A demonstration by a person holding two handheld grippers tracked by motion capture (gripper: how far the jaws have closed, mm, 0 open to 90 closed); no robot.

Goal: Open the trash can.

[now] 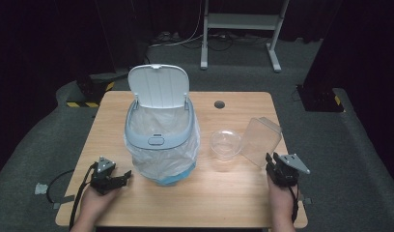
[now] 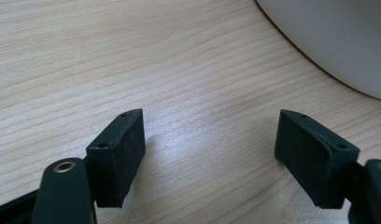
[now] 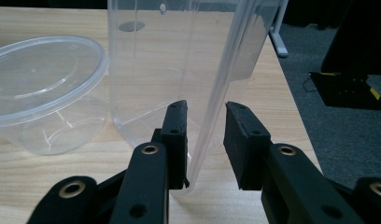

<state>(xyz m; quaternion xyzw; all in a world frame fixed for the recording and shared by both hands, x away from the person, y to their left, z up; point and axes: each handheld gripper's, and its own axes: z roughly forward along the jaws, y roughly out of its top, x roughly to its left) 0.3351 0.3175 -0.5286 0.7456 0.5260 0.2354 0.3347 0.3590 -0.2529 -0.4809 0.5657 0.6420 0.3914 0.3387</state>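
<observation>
Right tool straddles the rim wall of the clear rectangular container; its left pad looks to touch the plastic while the right pad shows a gap, so the jaws are around the wall, not yet pinching it; the container stands tilted near the right edge of the desk, just beside the round clear bowl, and in the high view the right tool sits at its near corner; left tool is spread wide with nothing in it, low over bare desk just beside the lined bin, whose lid stands up; the step in hand reads as taking hold of the container, likely to carry it to the bin; to do it well, close fully on the wall before lifting, since thin plastic flexes and can slip out of a half grip; bite deeper than the very lip so the load does not pivot; lift clear of the bowl so it is not knocked; keep the left tool off the bin liner unless the bin needs steadying.
</observation>
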